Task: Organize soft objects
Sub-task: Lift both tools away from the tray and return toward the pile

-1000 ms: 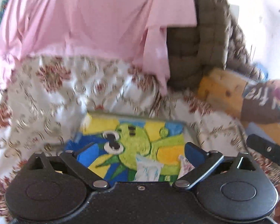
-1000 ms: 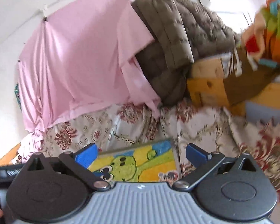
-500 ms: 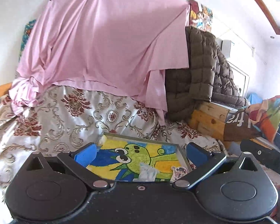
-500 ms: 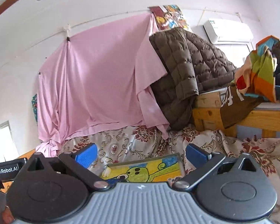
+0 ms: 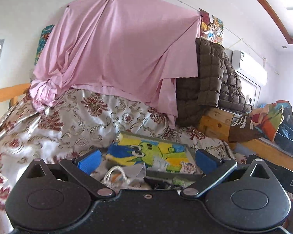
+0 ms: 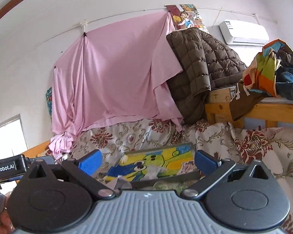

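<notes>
A pink sheet [image 5: 115, 58] [image 6: 115, 78] hangs from a wall line and drapes onto the floral bedspread [image 5: 78, 120] [image 6: 244, 142]. A brown quilted jacket [image 5: 211, 81] [image 6: 201, 66] slumps over a wooden bed frame [image 5: 213, 124]. Beside it lie a multicoloured cloth [image 5: 267, 120] [image 6: 263, 74] and denim [image 6: 289, 81]. My left gripper [image 5: 147, 159] is open and holds nothing. My right gripper [image 6: 148, 161] is open too, also holding nothing. Both hover low over the bed, well short of the sheet and the jacket.
A framed cartoon painting [image 5: 154, 154] [image 6: 158, 161] lies flat on the bedspread just beyond both grippers. A small bag with white rope handles [image 5: 115, 175] sits near the left fingers. An air conditioner [image 6: 244, 31] hangs on the wall. The left gripper's body [image 6: 5, 168] shows at the right view's left edge.
Both views have tilted up and pulled back: the wall, ceiling and whole pink sheet now show. The painting sits lower and smaller, and the small bag has come into view. Both grippers stay open.
</notes>
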Demonstrator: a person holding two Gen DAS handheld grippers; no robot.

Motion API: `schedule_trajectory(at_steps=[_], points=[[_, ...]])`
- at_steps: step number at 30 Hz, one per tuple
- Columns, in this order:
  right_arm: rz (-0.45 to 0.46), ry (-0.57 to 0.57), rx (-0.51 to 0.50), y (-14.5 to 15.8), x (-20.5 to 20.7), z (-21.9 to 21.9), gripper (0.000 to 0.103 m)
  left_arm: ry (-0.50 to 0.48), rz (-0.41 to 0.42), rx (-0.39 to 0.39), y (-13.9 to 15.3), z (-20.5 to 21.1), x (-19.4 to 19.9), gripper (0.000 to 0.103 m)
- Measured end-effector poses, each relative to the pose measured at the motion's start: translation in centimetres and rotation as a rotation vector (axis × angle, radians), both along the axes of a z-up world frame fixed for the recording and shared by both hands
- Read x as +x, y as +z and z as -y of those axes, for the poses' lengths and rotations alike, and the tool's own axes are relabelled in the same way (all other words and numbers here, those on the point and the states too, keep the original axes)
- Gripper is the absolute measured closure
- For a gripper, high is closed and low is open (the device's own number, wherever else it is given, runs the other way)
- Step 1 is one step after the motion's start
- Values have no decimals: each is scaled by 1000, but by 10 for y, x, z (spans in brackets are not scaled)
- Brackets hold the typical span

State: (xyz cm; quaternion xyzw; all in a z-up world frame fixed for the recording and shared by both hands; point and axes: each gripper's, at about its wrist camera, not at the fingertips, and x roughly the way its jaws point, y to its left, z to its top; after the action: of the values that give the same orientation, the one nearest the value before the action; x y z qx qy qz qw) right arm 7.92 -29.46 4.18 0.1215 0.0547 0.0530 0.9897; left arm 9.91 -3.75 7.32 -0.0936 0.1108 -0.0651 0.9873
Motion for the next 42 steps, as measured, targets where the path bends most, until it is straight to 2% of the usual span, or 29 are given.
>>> schedule_trajectory(at_steps=[13,18,27,35,42], points=[[-122,44,-85,-17,-29,-29,0,2,-84,57,-34,-34,-39,1],[-204,29,-87,-24,-28,-32,0,-4,-157,70,-50,-41,-43,1],[-384,38,-112,-39,-13,-37,0,-46,-318,95,-71,-39,-29,1],[-518,79,-153,-52,3,-47,0,-55,-475,52,-89,-43,2,1],[-663,112,-178,-68,22,-54,0,-134,-589,86,-99,-37,29,1]])
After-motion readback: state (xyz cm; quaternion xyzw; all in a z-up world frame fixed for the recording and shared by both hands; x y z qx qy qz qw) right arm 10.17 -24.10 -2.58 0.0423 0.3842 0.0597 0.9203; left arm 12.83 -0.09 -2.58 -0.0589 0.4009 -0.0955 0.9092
